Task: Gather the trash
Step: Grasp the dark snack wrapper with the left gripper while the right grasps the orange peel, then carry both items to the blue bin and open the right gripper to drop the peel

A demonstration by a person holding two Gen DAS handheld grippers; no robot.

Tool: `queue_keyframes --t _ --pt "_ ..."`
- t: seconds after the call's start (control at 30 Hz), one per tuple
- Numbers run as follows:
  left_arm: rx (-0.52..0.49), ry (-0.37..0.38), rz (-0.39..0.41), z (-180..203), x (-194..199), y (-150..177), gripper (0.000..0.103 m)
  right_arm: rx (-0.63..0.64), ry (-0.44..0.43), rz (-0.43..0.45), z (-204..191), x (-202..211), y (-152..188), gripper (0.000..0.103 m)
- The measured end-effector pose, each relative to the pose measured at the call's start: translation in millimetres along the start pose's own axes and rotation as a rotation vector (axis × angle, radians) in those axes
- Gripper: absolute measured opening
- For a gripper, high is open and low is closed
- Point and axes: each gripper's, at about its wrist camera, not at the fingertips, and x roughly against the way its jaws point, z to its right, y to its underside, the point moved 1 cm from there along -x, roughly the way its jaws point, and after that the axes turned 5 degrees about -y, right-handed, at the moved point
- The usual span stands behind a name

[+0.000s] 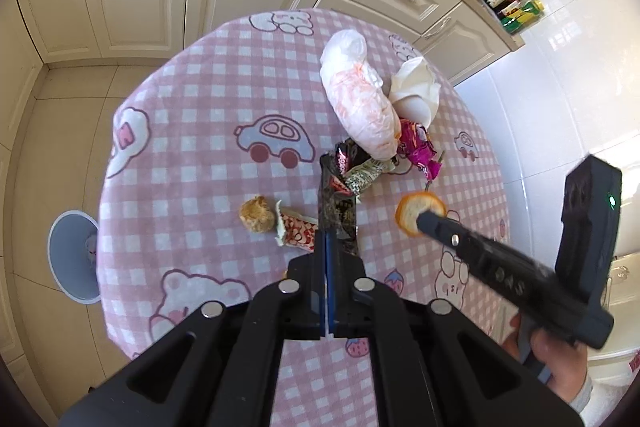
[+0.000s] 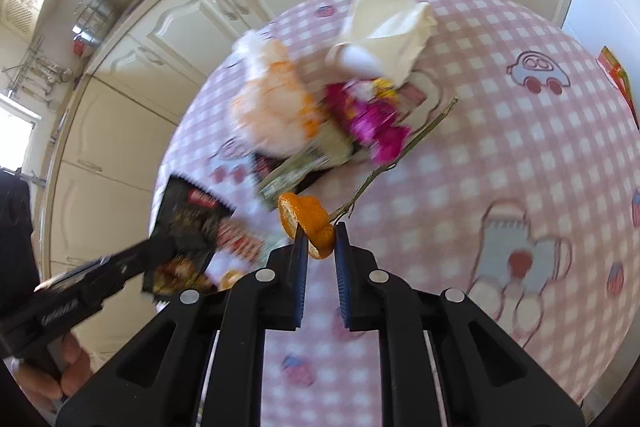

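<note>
The left gripper is clamped flat on a dark snack wrapper — glossy black with red and gold print and a serrated top edge, crumpled where it hangs out past the blue pads. In the right wrist view the same wrapper appears lifted above the pink checked tabletop.

The right gripper has an orange peel between its pads: a curled piece, bright orange outside with a pale pithy rim. One edge lies against the left pad, while a gap shows on the other side, so whether it is truly pinched I cannot tell. From the left wrist view the peel sits at that gripper's tip, over the tabletop's right part.

The rest of the trash lies in a loose heap toward the far side — a white plastic bag with orange print, a crumpled white tissue, a magenta foil wrapper, and a thin green stem. Nearer, a brown crumbly lump and a red-and-white wrapper sit side by side. A grey bin stands on the floor beside the table.
</note>
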Motion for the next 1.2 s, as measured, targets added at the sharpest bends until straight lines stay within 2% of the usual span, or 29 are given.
queue_keyframes --t 0.3,0.6,0.9,1.03,1.2 --pt "-0.006 0.019 0.02 -44 41 6 0.0 0.02 -0.067 0.015 -83 5 32 0.011" --pt "0.051 -0.021 0.067 -137 101 24 0.0 0.091 -0.153 -0.008 -191 -30 57 0.01" --pt "0.236 -0.113 0.132 -266 163 57 0.0 0.241 -0.237 -0.113 -309 -96 73 0.01" --pt "0.339 -0.162 0.155 -323 185 75 0.0 0.304 -0.258 -0.165 -351 -125 79 0.01" --pt "0.435 -0.195 0.174 -373 200 92 0.0 0.368 -0.273 -0.213 -392 -153 84 0.01"
